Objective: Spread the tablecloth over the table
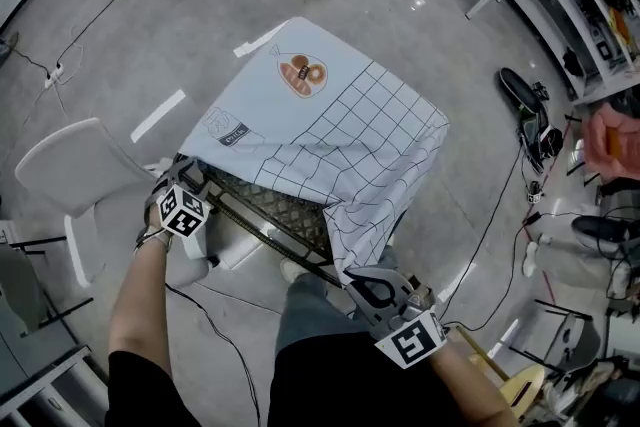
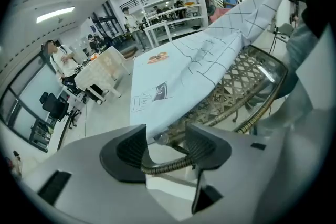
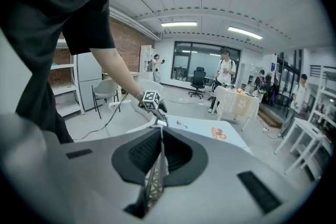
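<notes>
Right gripper view: right claw point(image 3: 159, 139) pinching tablecloth point(image 3: 199, 127); left claw point(image 2: 167, 140) spread

Open-plan lab workspace, busy and shared.
Around the table point(image 1: 268, 207) lies bare grey floor point(image 1: 140, 35), with cables point(image 1: 497, 205) trailing to its right and white shelves point(image 1: 585, 10) stacked with gear beyond them. Past its far end an office chair point(image 3: 198, 80) stands and people point(image 3: 226, 66) wait by a glass wall point(image 3: 184, 60). Strip lights point(image 3: 179, 24) run overhead, and a brick wall point(image 3: 128, 39) closes one side.
</notes>
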`<state>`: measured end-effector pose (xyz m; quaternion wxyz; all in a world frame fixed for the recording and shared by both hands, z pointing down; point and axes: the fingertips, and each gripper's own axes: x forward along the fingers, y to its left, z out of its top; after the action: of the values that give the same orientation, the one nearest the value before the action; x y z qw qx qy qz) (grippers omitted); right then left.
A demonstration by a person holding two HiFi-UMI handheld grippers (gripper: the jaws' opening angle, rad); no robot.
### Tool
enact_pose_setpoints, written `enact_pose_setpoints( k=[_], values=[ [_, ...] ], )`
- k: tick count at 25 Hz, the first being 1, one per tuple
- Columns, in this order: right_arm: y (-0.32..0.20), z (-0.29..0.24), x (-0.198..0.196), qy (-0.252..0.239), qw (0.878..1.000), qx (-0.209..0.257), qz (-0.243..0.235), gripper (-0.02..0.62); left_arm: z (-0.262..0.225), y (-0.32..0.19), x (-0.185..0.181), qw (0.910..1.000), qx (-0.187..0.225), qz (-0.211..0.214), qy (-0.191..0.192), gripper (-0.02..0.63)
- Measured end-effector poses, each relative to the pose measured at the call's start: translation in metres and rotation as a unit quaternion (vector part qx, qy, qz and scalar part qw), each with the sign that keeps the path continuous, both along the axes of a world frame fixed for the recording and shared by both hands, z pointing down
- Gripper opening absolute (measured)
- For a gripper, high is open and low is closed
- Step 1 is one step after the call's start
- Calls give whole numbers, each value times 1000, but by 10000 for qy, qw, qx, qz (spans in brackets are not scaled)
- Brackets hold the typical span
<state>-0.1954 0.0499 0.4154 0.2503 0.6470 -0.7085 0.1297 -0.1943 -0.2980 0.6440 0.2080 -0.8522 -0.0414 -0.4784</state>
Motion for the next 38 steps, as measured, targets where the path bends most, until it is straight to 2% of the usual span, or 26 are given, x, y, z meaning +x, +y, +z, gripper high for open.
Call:
enact_pose_setpoints(
  k=[3,8,10,11,14,17,21,25,31,38],
  values=[
    [-3,3,-7,-12,10000,3,50,10,20,-6,20,9999,-51,126,-73,252],
    [2,21,-13,-92,9997,-205,7,9,45,-9,39,9994,-73,289,-197,245],
    [5,25,-12,-78,9995,-293,41,11,46,-8,44,9995,-157,238,-131,227],
    [6,25,-12,-74,9994,-318,61,9,46,-8,44,9996,-182,196,-120,195],
    [8,24,-12,-84,9993,-335,118,11,47,-9,40,9997,23,140,-201,44],
    [10,24,-10,-89,9993,-337,102,10,44,-9,40,9999,75,19,-119,17],
    [14,25,-10,-189,9990,-414,-23,11,24,-11,40,9999,109,26,113,14],
    [26,34,-12,-360,9961,-746,-295,11,3,-12,38,9994,254,95,223,14],
    [54,63,-14,-974,9823,-1410,-761,11,-15,-8,34,9992,364,112,135,12],
    [81,85,-11,-1961,9501,-2106,-1204,11,-27,2,20,9989,414,131,-151,12]
  ],
)
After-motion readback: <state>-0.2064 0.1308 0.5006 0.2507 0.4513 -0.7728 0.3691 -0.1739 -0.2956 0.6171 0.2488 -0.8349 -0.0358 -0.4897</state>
